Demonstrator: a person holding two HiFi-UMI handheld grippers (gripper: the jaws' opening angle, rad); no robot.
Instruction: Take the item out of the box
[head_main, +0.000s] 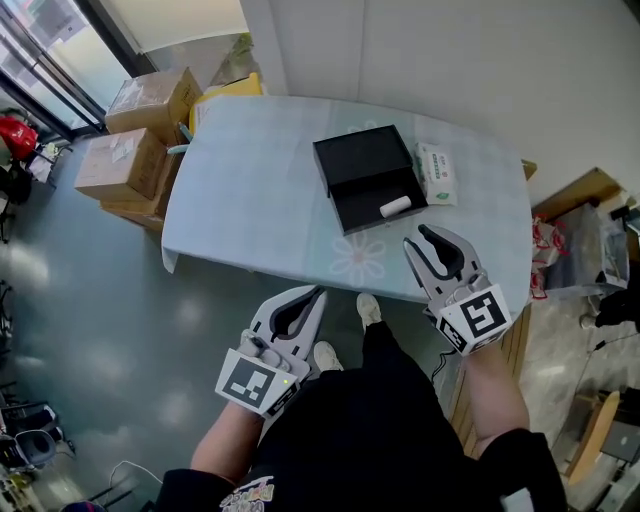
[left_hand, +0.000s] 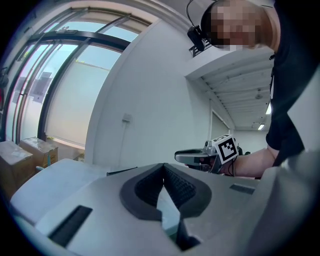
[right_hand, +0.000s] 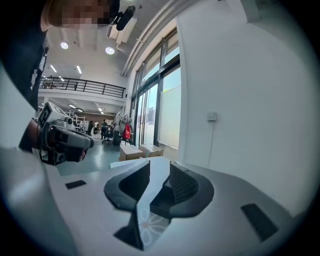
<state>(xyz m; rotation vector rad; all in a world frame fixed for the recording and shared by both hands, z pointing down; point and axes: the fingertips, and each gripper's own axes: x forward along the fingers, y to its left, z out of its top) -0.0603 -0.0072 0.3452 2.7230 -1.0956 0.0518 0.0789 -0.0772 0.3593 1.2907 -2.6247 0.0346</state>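
Note:
An open black box (head_main: 375, 190) lies on the pale blue table (head_main: 250, 190), its lid flat behind it. A white cylindrical item (head_main: 396, 207) rests in the box's near right part. My right gripper (head_main: 418, 238) hovers over the table's near edge, just right of and nearer than the box, with its jaws apart and nothing between them; the right gripper view shows the same gap (right_hand: 160, 172). My left gripper (head_main: 319, 291) hangs below the table's near edge over the floor, shut and empty (left_hand: 163, 167).
A white and green packet (head_main: 438, 172) lies just right of the box. Cardboard boxes (head_main: 135, 130) stack on the floor at the table's left end. Wooden furniture (head_main: 585, 190) and bags stand at the right. A flower print (head_main: 357, 258) marks the cloth near the front edge.

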